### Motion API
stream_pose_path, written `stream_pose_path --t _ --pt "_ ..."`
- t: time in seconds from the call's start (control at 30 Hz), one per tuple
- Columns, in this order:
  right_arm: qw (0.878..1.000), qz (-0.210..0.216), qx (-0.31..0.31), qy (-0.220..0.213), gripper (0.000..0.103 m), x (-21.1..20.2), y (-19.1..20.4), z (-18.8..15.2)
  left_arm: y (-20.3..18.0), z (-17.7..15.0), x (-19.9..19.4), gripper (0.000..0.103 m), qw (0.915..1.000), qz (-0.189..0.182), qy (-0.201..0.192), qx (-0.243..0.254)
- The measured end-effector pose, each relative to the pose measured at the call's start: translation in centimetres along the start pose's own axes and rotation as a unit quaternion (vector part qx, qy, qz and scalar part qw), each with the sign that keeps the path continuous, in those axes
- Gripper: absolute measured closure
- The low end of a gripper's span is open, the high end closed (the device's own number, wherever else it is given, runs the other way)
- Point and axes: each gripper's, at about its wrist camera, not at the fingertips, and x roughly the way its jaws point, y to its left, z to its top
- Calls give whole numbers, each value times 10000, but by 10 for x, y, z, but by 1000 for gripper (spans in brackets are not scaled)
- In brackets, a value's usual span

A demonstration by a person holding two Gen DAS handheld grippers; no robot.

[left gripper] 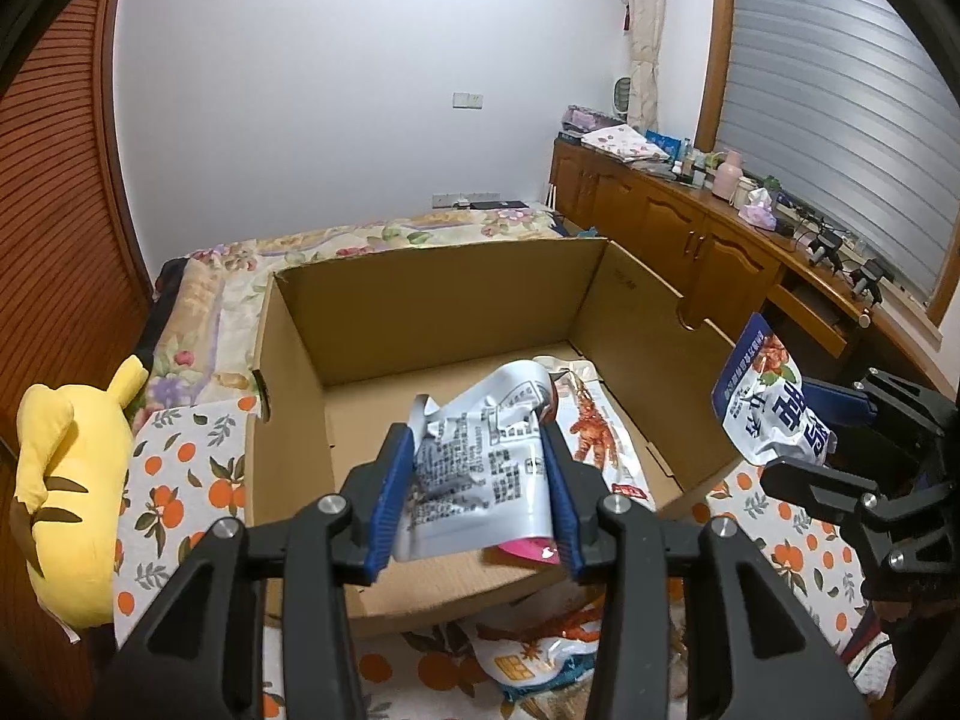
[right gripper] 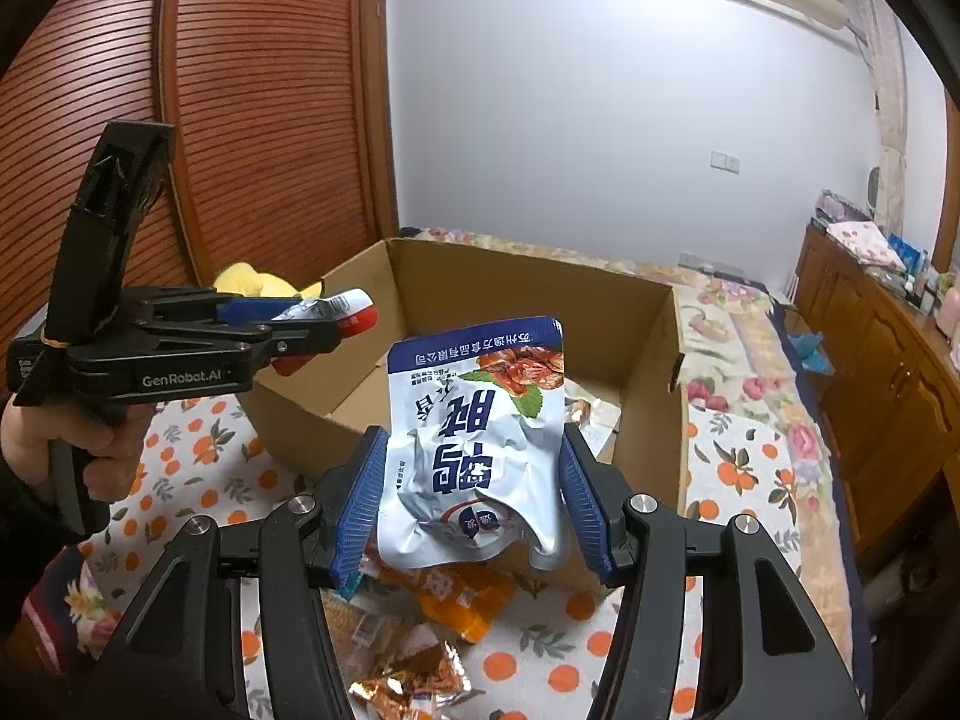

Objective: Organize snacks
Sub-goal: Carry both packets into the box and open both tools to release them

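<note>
An open cardboard box stands on the bed; it also shows in the right wrist view. My left gripper is shut on a crumpled silver snack pouch with a pink underside, held over the box's near wall. It shows from the side in the right wrist view. My right gripper is shut on a white and blue snack pouch, held just outside the box's near right corner. That pouch also shows in the left wrist view. A white pouch with a red crab print lies inside the box.
Loose snack packets lie on the orange-print bedspread in front of the box: an orange one and foil ones. A yellow plush toy lies left of the box. A wooden wardrobe stands left, wooden cabinets right.
</note>
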Motion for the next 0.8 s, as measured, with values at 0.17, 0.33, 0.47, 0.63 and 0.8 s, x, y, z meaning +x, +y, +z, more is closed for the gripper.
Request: stream_pose_path --t 0.17,0.33,0.47,0.63,0.8 --pt "10000 -18 5 66 46 15 -1 8 3 1 8 56 9999 127 31 -46" --pt "9999 -19 10 162 46 29 0 14 9 0 12 52 9997 210 54 -123" --pt "9996 -41 13 282 46 44 -1 18 16 1 13 51 9995 245 18 -182" --pt "9990 8 140 425 46 63 -5 24 23 3 11 47 9992 315 -26 -225" --pt "9976 85 241 637 45 87 -9 32 28 2 7 46 9993 318 -29 -199"
